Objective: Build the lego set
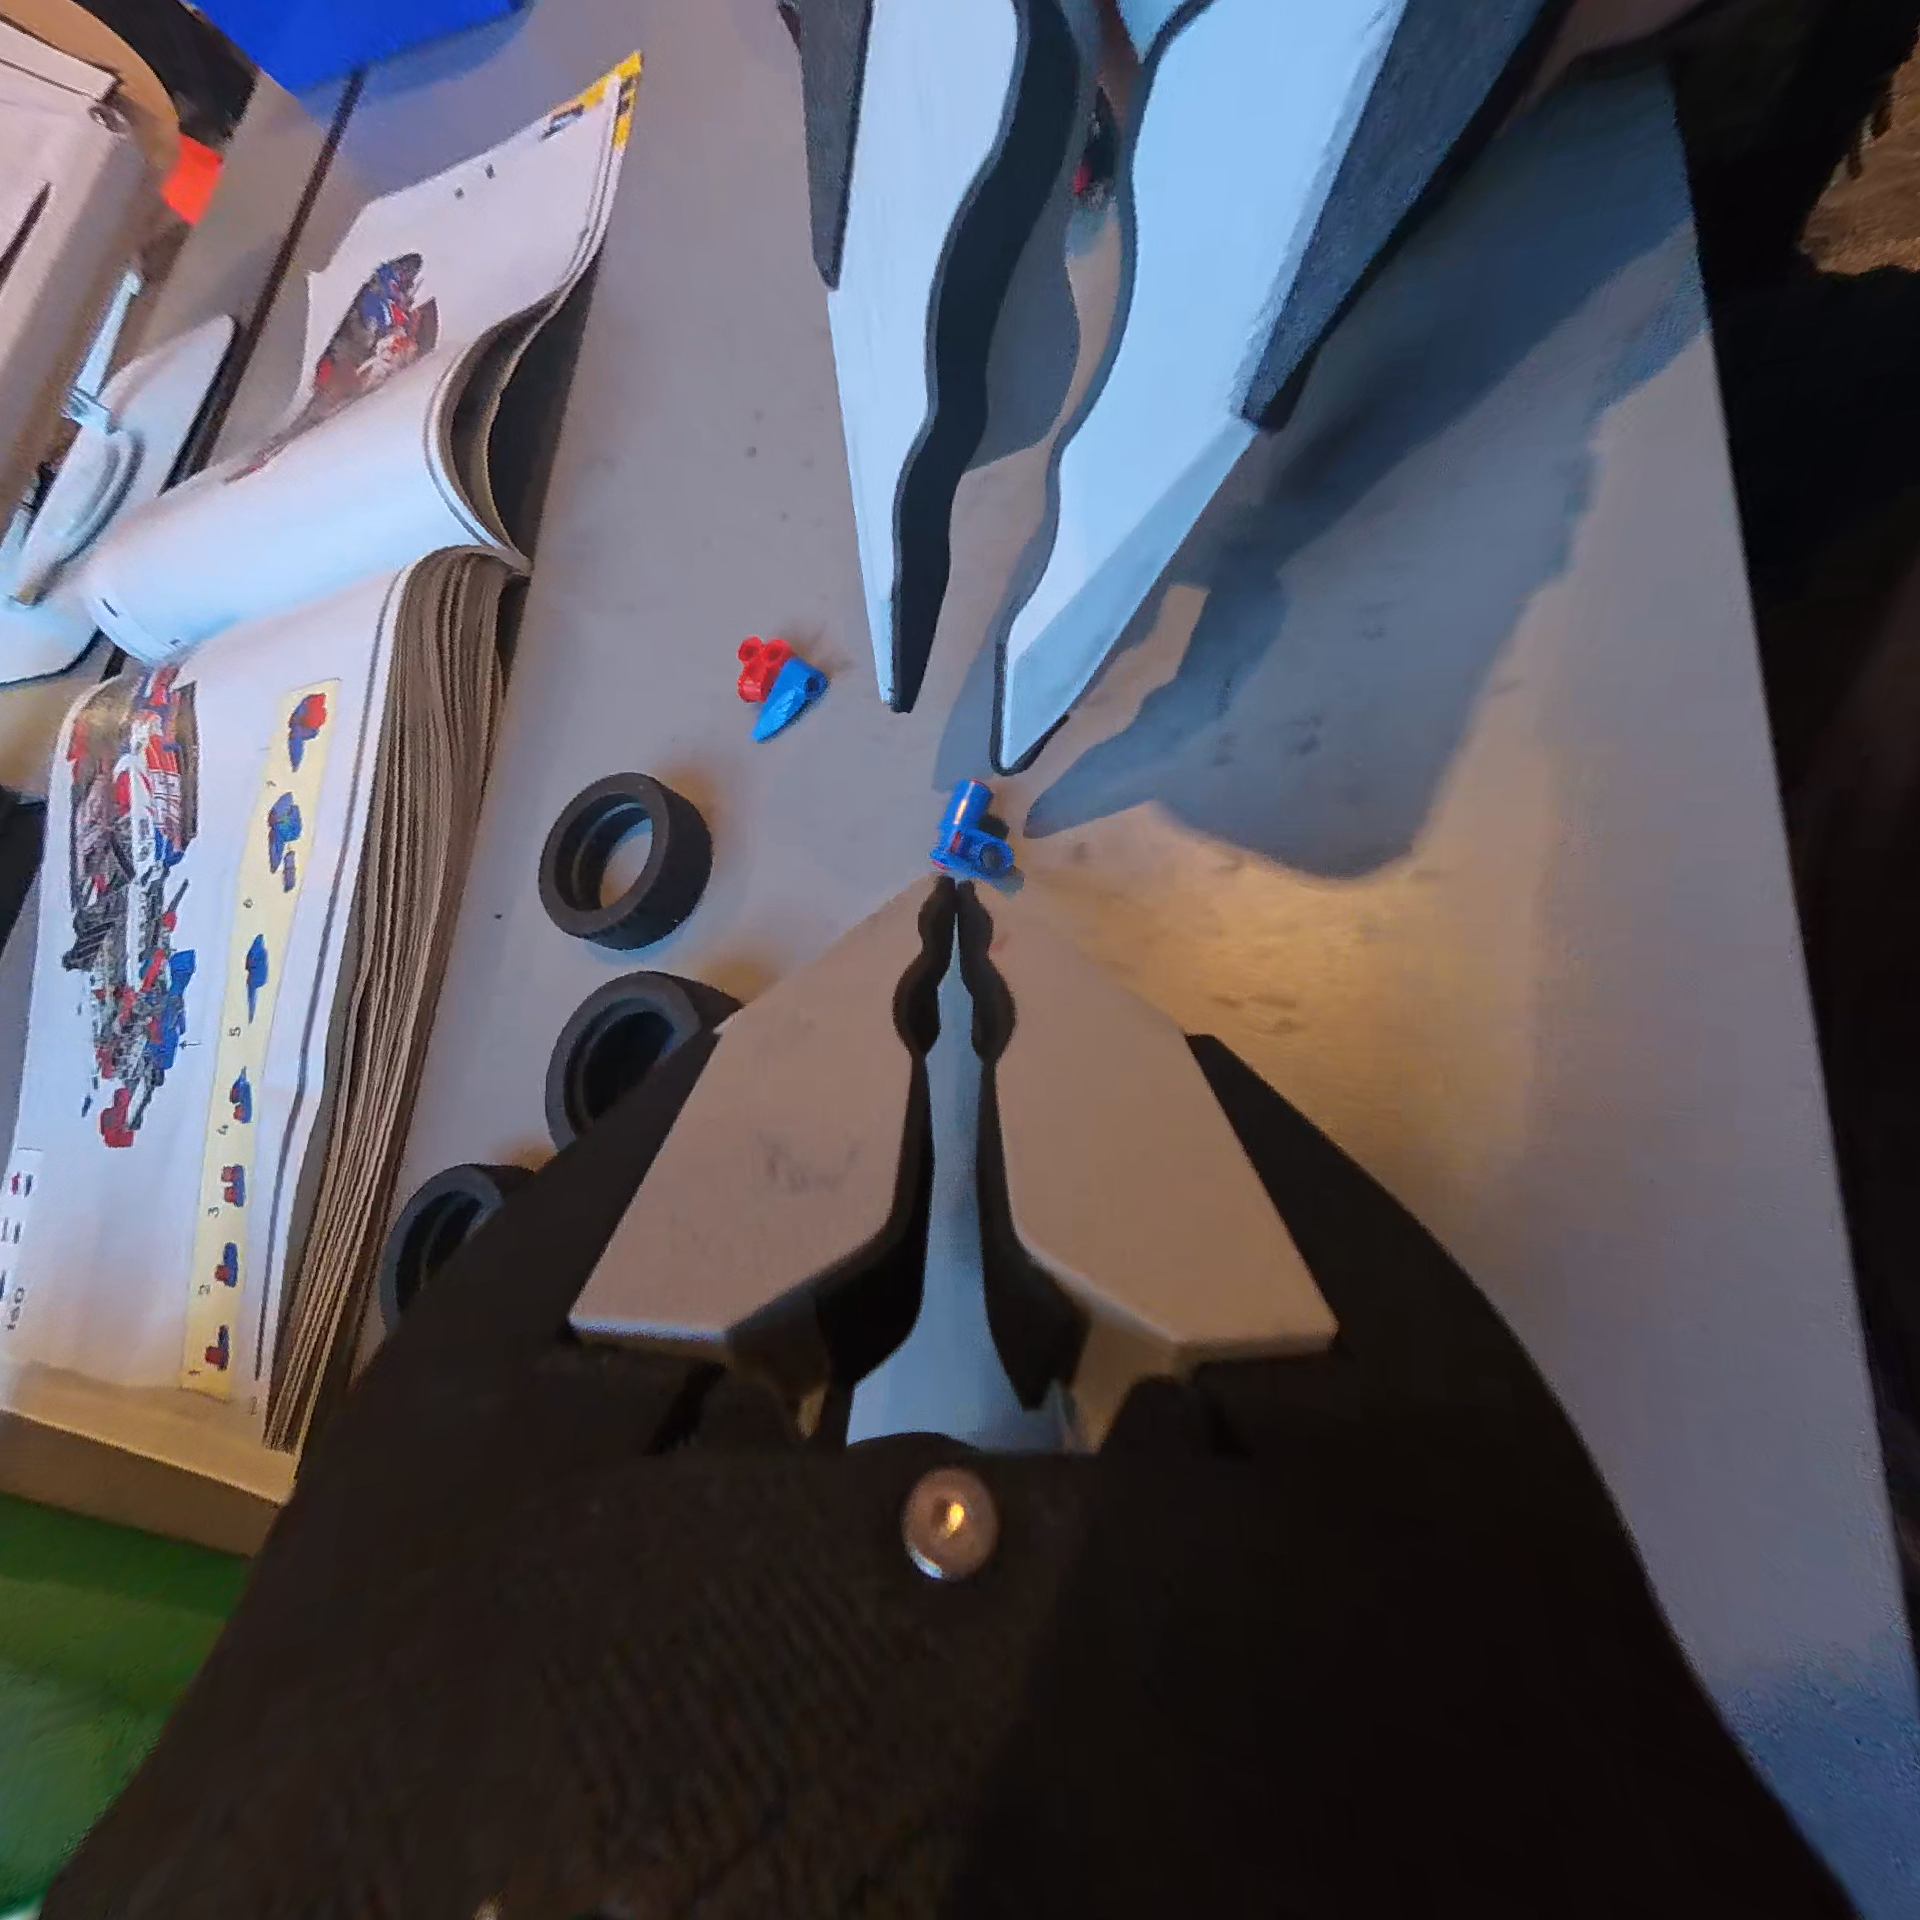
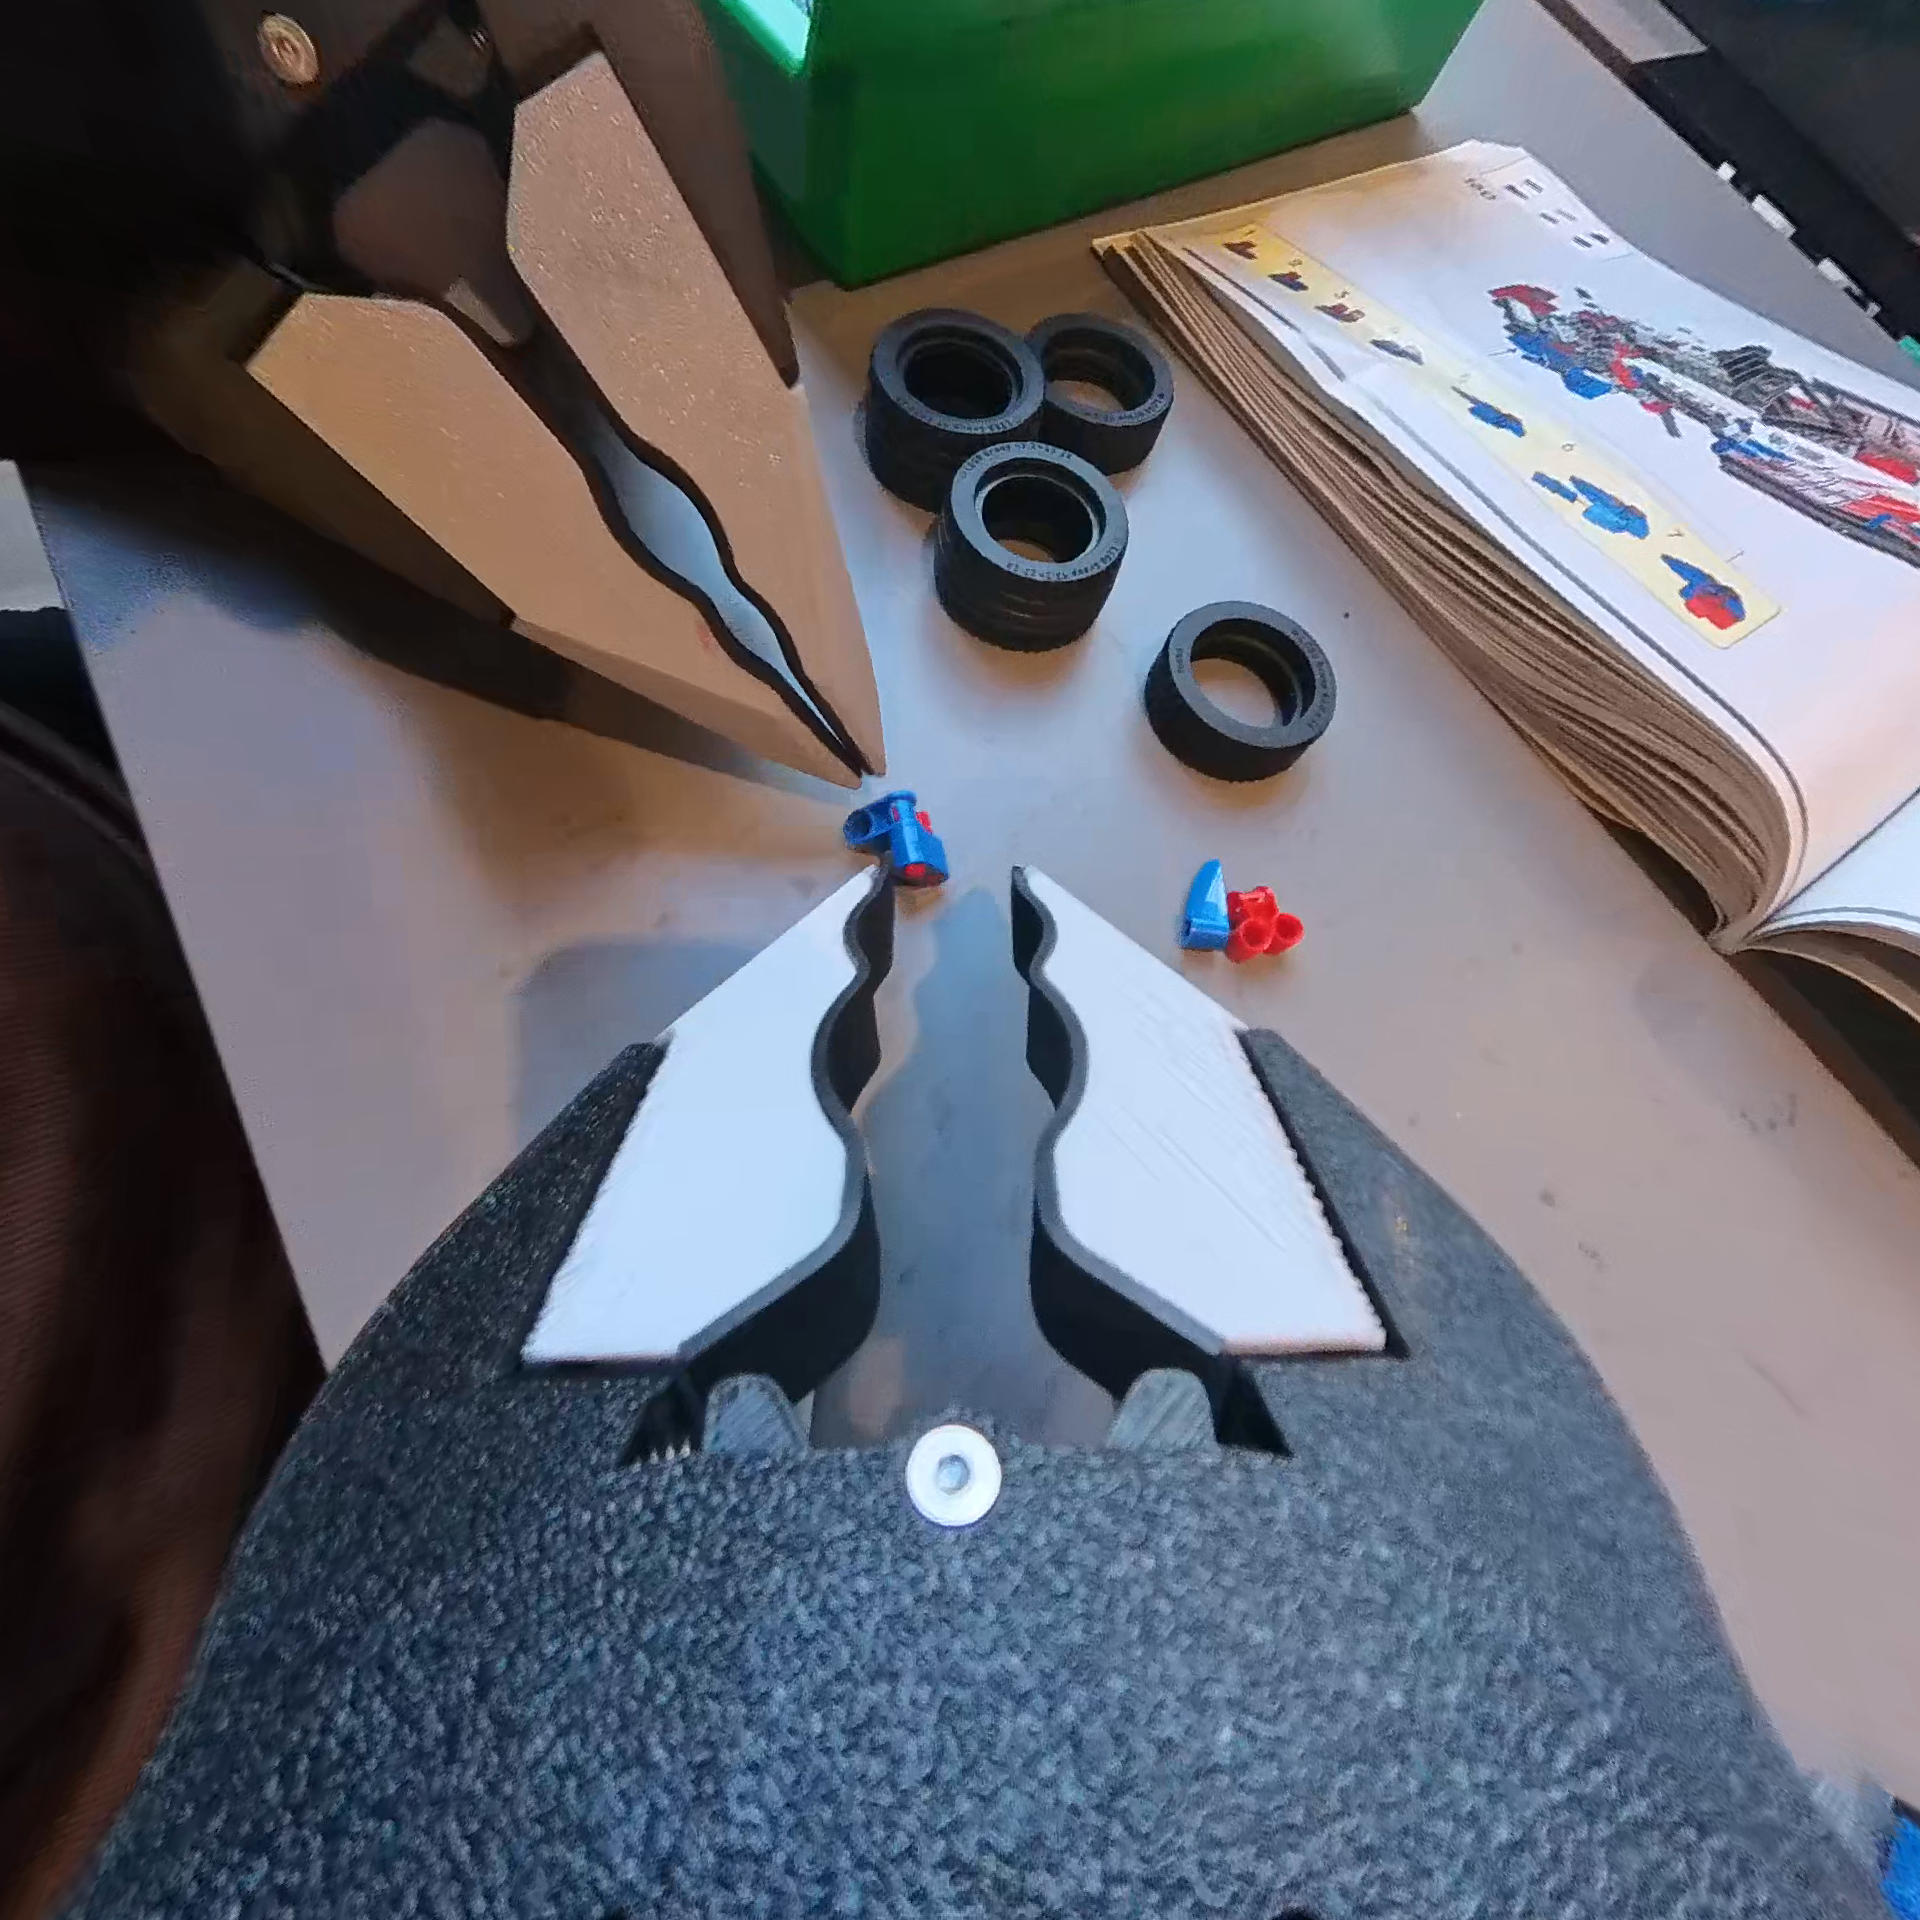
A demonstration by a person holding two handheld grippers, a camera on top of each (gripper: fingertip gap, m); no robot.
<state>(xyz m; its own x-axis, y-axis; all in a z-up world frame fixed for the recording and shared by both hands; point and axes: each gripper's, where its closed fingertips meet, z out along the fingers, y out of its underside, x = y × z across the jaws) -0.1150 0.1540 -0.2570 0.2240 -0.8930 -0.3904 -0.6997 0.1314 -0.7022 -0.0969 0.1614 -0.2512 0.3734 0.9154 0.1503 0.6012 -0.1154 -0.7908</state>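
Note:
A small blue lego assembly with a red pin [image 1: 971, 836] lies on the grey table between the two grippers; it also shows in the right wrist view [image 2: 896, 837]. My left gripper [image 1: 956, 885] is shut, its tips just short of the assembly, with nothing between them; in the right wrist view its closed tips [image 2: 868, 767] point at the piece. My right gripper [image 2: 948, 883] is open and empty, its left fingertip [image 2: 871, 883] right beside the assembly. A blue curved piece joined to a red connector [image 1: 779, 686] [image 2: 1236, 920] lies apart on the table.
Several black tyres [image 2: 1029, 551] [image 1: 623, 862] lie near an open instruction book [image 2: 1558, 416] [image 1: 208, 935]. A green bin [image 2: 1039, 114] stands at the far side in the right wrist view. The table's edge [image 1: 1787, 935] runs along the right of the left wrist view. The grippers are tip to tip, or close to it. The red connector [image 1: 779, 686] lies around 5 centimeters away from my right fingertips. My right wrist view [image 2: 1222, 911] looks at it from another angle.

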